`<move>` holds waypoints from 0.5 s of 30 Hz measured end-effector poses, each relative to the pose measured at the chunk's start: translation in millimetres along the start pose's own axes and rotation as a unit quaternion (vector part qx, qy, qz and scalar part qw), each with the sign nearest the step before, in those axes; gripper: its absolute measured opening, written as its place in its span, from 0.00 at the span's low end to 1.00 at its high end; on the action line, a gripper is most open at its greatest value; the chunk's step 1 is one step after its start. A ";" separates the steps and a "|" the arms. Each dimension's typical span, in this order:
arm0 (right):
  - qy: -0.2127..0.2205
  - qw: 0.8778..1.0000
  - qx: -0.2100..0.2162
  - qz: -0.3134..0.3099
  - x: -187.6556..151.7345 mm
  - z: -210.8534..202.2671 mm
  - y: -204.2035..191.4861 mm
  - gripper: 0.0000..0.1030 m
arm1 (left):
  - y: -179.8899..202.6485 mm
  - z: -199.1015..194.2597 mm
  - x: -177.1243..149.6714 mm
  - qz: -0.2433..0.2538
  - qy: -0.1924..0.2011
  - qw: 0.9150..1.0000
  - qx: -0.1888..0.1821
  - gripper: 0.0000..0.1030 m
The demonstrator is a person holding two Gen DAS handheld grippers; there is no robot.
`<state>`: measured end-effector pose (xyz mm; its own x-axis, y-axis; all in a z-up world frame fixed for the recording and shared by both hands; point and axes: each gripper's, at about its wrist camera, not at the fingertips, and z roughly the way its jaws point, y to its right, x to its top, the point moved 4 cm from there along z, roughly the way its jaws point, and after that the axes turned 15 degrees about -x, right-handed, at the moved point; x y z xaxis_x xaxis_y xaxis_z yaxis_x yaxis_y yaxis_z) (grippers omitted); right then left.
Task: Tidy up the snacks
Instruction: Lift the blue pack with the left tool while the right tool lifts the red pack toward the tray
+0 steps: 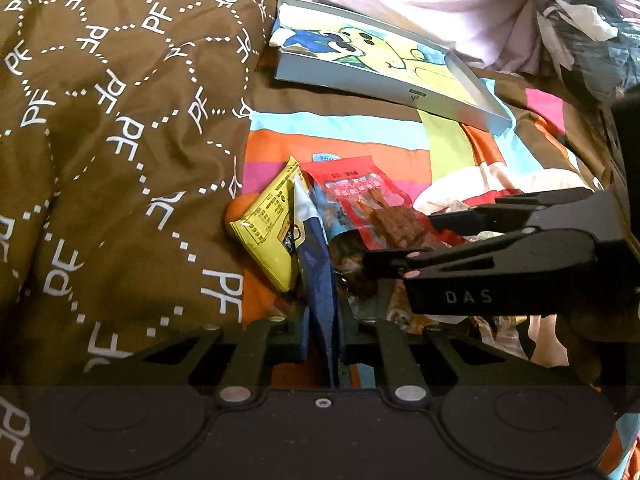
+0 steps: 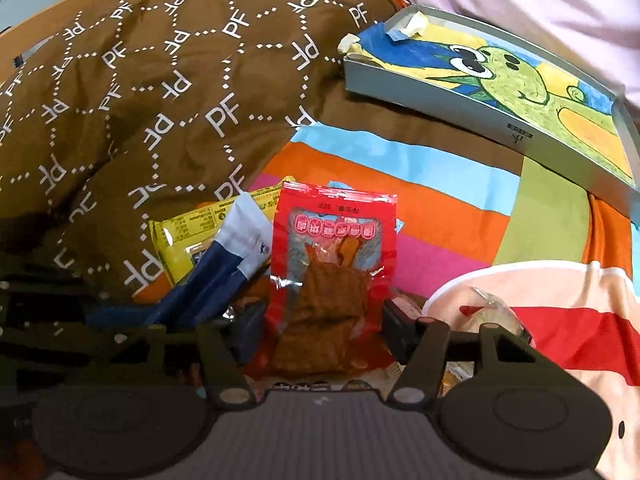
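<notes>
A pile of snack packets lies on a striped bedspread. My left gripper [image 1: 323, 336] is shut on a blue and white packet [image 1: 316, 264], which stands on edge between its fingers. A yellow packet [image 1: 272, 224] leans beside it. My right gripper [image 2: 320, 320] has a red packet of brown dried snack [image 2: 332, 256] between its fingers; the fingers stand wide apart on either side of it. In the left wrist view the right gripper [image 1: 404, 244] reaches in from the right over the red packet [image 1: 368, 204]. The blue packet [image 2: 228, 264] and yellow packet [image 2: 192, 228] also show in the right wrist view.
A shallow grey box [image 1: 384, 88] lined with a cartoon drawing lies behind the snacks, also in the right wrist view [image 2: 480, 108]. A brown quilt [image 1: 112, 128] bulks up on the left. More wrapped snacks [image 2: 496, 312] lie at the right.
</notes>
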<state>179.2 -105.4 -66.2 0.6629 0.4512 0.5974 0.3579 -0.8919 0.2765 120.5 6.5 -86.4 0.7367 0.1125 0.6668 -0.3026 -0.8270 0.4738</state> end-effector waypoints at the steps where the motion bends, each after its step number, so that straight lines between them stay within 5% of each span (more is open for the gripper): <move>1: 0.005 1.000 -0.003 -0.005 -1.3 -2.4 -0.1 0.61 | 0.6 -1.3 -0.9 -0.001 0.001 1.000 0.000 0.11; 8: 0.052 0.995 -0.045 -0.076 -16.6 -30.2 -8.8 0.60 | 4.0 -6.1 -8.2 -0.021 -0.004 1.000 0.007 0.09; 15: 0.106 0.970 -0.109 -0.189 -35.9 -54.1 -23.5 0.52 | 9.3 -17.0 -11.2 -0.042 0.009 0.999 -0.009 0.09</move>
<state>111.4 -102.3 -53.4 0.3539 0.7515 0.5567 0.3857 -0.6595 0.6452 99.2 6.8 -79.8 0.7486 0.1923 0.6345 -0.2508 -0.8037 0.5396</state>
